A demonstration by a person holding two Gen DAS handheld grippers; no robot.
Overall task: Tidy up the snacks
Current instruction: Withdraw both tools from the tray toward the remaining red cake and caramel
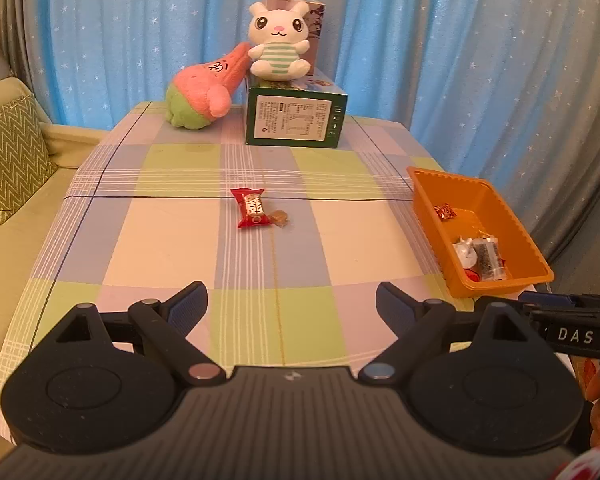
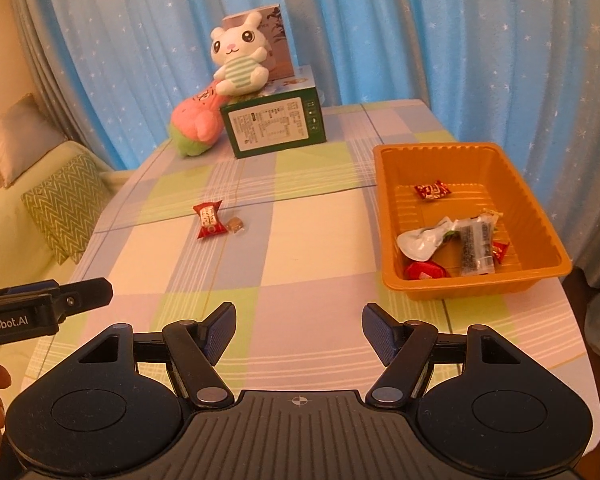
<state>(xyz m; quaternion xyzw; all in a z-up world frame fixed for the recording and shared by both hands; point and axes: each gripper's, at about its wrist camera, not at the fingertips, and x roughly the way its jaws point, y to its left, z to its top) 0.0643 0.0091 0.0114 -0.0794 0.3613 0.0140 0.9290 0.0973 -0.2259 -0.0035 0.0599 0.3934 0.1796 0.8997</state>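
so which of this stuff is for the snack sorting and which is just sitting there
For the job: red snack packet, small brown candy, orange tray, snacks already in the tray.

Just lying about: rabbit toy, pink toy, green box, cushion.

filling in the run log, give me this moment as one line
left tool open, empty | right tool open, empty | red snack and small candy on table | orange tray holds several snacks
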